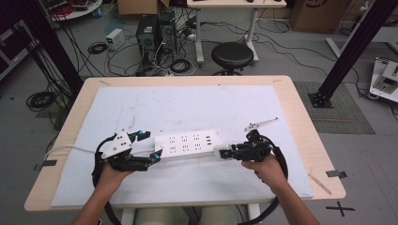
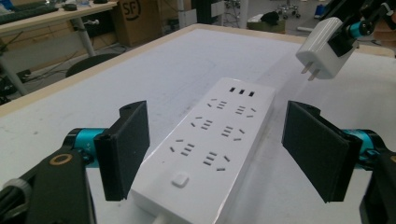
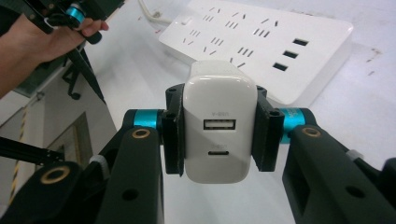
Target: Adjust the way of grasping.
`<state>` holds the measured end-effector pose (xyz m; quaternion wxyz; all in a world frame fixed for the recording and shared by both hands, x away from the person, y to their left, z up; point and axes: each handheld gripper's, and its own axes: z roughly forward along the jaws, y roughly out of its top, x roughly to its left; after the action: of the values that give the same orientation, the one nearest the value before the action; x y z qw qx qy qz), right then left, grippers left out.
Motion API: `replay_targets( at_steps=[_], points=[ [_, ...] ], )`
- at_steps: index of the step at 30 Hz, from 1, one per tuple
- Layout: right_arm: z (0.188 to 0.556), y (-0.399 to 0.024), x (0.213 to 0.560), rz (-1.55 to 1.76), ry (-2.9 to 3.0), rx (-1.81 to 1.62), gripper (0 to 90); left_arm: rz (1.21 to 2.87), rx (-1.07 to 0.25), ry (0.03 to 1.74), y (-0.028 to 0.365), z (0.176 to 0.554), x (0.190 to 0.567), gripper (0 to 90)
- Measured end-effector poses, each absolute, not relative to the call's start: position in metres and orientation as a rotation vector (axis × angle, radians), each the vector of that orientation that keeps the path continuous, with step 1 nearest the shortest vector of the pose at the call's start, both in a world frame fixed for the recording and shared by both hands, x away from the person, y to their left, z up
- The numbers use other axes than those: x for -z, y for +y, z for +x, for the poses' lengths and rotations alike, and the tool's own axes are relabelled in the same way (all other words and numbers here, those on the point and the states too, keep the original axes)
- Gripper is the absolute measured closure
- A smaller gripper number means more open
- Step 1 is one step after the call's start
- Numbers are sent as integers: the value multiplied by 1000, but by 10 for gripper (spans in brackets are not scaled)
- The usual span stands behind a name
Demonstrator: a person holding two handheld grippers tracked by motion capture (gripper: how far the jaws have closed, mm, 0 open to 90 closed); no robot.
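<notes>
A white power strip (image 1: pixel 185 144) lies on the white mat, its switch end and cable toward the left. My left gripper (image 1: pixel 149 147) is open, its black pads (image 2: pixel 128 149) standing on either side of the strip's switch end (image 2: pixel 180 179) without pressing it. My right gripper (image 1: pixel 227 153) is shut on a white USB charger (image 3: pixel 217 107), gripped by its sides with the ports facing the camera. The charger (image 2: pixel 322 49) hangs tilted a little above the strip's far end, its two prongs bare and pointing down toward the USB sockets (image 3: pixel 289 53).
The white mat (image 1: pixel 187 103) covers most of the wooden table (image 1: pixel 300 122). The strip's white cable (image 1: pixel 75 147) runs off the left edge. A small metal bracket (image 1: pixel 260 124) lies right of the strip. A black stool (image 1: pixel 231 55) stands beyond the far edge.
</notes>
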<state>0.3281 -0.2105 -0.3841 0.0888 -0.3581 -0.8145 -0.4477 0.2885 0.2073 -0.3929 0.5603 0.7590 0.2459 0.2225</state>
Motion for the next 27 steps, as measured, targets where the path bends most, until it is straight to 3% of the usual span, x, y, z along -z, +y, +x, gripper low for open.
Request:
replay_targets(
  at_steps=[27],
  points=[
    [329, -224, 371, -1066, -2542, 1268, 635, 1736, -575, 641, 235, 277, 394, 235]
  ],
)
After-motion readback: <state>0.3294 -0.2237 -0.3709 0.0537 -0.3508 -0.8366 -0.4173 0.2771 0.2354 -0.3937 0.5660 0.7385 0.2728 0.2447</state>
